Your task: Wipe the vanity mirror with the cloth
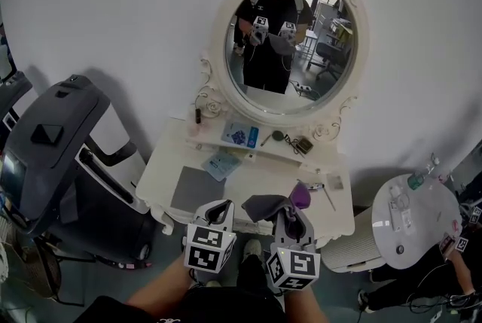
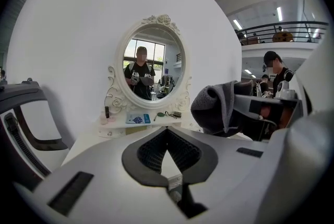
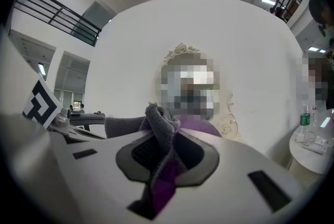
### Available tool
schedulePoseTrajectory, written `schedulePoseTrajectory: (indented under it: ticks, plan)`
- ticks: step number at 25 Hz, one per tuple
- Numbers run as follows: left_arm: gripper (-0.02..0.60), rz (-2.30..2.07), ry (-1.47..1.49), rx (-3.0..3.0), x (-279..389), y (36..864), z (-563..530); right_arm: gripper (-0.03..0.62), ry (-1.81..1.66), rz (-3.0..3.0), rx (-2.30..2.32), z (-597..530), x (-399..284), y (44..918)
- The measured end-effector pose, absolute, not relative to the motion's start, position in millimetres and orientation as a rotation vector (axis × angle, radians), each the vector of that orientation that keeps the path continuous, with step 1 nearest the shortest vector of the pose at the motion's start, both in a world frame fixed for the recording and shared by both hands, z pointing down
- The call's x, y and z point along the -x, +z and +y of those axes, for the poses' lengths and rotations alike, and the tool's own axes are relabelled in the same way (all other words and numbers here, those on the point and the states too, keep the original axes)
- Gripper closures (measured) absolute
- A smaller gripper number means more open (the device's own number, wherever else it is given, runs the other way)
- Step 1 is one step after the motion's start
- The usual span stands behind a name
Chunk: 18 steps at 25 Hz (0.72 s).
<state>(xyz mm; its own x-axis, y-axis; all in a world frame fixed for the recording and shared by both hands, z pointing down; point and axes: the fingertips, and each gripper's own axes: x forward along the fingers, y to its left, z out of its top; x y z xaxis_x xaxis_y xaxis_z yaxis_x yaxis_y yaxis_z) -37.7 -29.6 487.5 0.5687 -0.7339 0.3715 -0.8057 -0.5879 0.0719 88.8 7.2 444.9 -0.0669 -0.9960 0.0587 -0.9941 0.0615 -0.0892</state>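
Observation:
The oval vanity mirror (image 1: 290, 43) in its ornate white frame stands at the back of a white vanity table (image 1: 248, 182). It also shows straight ahead in the left gripper view as the mirror (image 2: 151, 74). My right gripper (image 1: 291, 214) hovers over the table's front edge, shut on a grey and purple cloth (image 1: 269, 205). The cloth (image 3: 164, 131) bunches up between the right gripper's (image 3: 167, 139) pads. My left gripper (image 1: 218, 211) is just to its left, shut with nothing in it (image 2: 167, 131). From the left gripper view the cloth (image 2: 216, 108) hangs at the right.
A grey mat (image 1: 197, 187), a pale packet (image 1: 221, 163) and a pen (image 1: 329, 197) lie on the table. A blue card (image 1: 241, 135) and small items sit on the shelf under the mirror. A round white side table (image 1: 418, 220) is right; a grey-black machine (image 1: 60, 141) left.

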Motion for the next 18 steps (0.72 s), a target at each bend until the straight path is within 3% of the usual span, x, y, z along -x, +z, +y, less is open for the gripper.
schedulePoseTrajectory:
  ticks: [18]
  plan:
    - [0.583, -1.426, 0.479, -2.548, -39.9, 464.4, -196.3, 0.540, -0.203, 2.313, 2.002, -173.4, -177.3, 435.5]
